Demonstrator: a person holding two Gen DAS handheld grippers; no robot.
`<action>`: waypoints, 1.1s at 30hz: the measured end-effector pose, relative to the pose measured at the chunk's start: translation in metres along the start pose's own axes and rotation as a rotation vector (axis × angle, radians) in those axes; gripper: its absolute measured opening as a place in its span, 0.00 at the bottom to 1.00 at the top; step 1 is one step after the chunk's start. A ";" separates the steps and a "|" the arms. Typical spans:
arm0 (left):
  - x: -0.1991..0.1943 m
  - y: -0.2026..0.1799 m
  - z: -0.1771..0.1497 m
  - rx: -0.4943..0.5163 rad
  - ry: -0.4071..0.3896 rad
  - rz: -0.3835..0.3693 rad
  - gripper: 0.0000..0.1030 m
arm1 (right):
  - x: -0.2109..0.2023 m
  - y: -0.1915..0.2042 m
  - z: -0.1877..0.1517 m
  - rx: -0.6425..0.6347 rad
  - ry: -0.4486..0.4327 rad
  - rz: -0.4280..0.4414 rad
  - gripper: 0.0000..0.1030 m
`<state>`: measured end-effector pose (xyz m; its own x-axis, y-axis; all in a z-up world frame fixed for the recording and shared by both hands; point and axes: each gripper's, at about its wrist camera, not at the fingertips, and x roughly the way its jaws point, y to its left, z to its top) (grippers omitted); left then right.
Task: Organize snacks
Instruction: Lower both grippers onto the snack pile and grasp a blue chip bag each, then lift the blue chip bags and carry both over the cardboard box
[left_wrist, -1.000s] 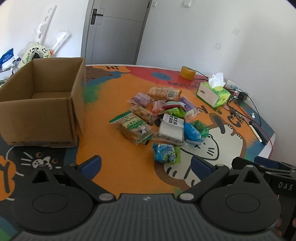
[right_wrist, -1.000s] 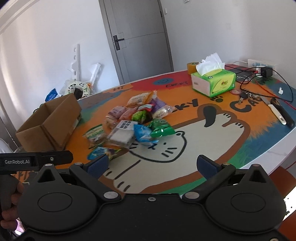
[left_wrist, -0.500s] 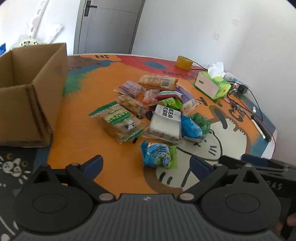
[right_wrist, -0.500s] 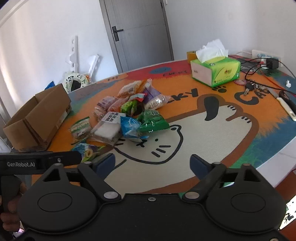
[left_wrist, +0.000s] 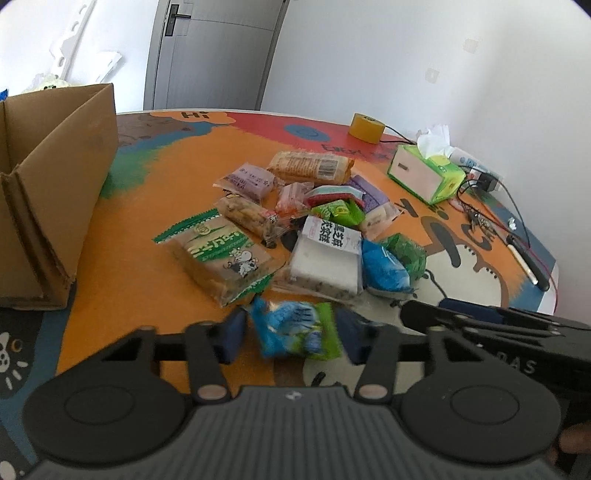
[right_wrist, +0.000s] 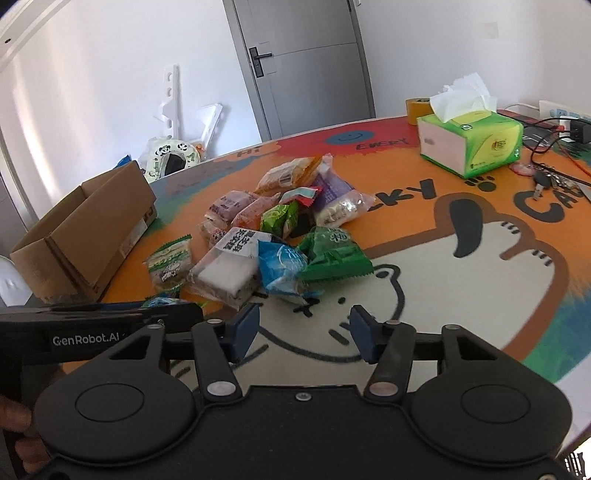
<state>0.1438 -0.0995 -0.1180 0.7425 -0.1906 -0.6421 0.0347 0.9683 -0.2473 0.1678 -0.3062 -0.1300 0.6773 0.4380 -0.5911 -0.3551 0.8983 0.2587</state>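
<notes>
— White walls and a grey door (right_wrist: 303, 66) are closing the room off behind; the round table (left_wrist: 155, 177) under its bright cat mat is carrying everything. Why is the cardboard box (left_wrist: 55, 192) sitting open at the left edge?

— I'm guessing it is waiting for the snacks. The snack pile (left_wrist: 303, 225) is lying mid-table, well apart from it, with bare orange mat running between as a clear lane.

— And the far side?

— That part is filling up: tissue box (right_wrist: 476, 147), tape roll (left_wrist: 366, 127), cables right at the rim. Less room there.

— What are the tongs doing?

— The left gripper (left_wrist: 291, 338) is closing around the blue-green packet (left_wrist: 299, 332), the loose one nearest the front edge; whether the pads are pressing yet, I cannot tell. The right gripper (right_wrist: 303, 334) is closing too, with nothing between its jaws, only mat, just short of the pile.
</notes>
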 end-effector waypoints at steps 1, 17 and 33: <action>0.000 0.002 0.000 -0.005 0.001 -0.009 0.42 | 0.002 0.001 0.002 0.000 -0.002 0.003 0.53; -0.020 0.021 0.003 -0.031 -0.043 -0.006 0.32 | 0.027 0.010 0.012 -0.002 -0.007 0.025 0.29; -0.062 0.019 0.008 -0.012 -0.157 -0.048 0.32 | -0.021 0.035 0.013 -0.002 -0.089 0.041 0.26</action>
<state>0.1041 -0.0676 -0.0768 0.8355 -0.2083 -0.5085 0.0655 0.9565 -0.2841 0.1499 -0.2834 -0.0983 0.7168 0.4757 -0.5097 -0.3851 0.8796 0.2794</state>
